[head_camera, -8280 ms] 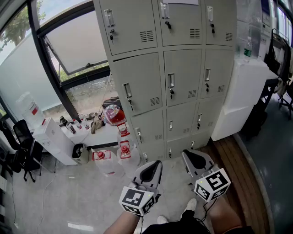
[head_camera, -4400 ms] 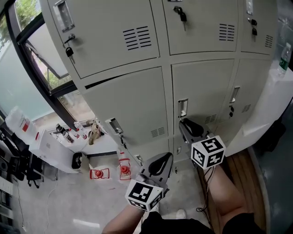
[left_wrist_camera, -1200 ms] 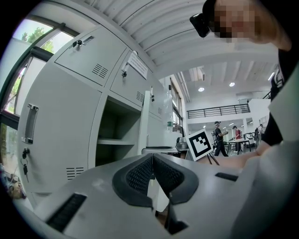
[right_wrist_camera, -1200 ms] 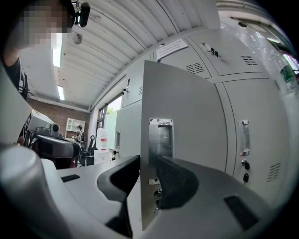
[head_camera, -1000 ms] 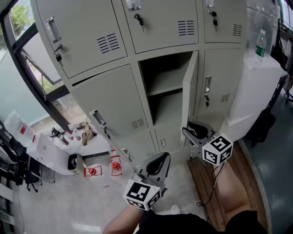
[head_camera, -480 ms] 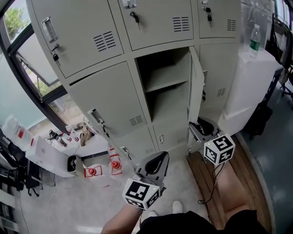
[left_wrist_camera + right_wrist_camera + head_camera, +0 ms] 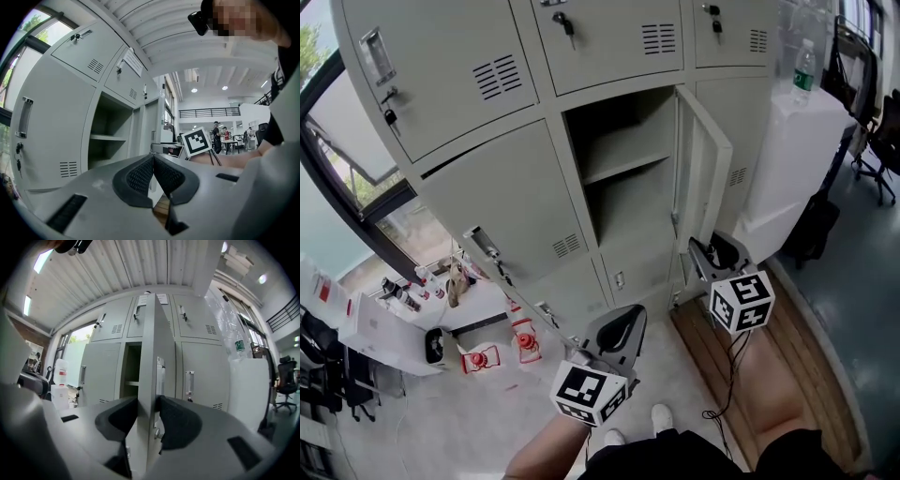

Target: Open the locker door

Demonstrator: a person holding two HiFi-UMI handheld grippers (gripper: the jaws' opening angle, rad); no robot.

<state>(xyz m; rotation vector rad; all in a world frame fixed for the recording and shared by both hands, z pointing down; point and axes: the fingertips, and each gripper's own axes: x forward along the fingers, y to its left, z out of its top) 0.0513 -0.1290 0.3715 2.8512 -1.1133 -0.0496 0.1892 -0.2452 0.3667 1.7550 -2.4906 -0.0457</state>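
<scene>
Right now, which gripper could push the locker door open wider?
Right. The right gripper straddles the edge of the locker door, its jaws having just opened wider; the left gripper is shut, short of the door.

The left tool [image 7: 617, 330] and right tool [image 7: 719, 255] are grey with dark ribbed pads [image 7: 140, 177], each bearing a black-and-white marker cube [image 7: 586, 394]. A black cable [image 7: 731, 361] trails from the right one.

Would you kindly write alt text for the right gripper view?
An open grey metal locker door stands edge-on between the jaws of the right gripper, which have just been opening. Behind it, the grey locker bank shows one shelved compartment.
</scene>
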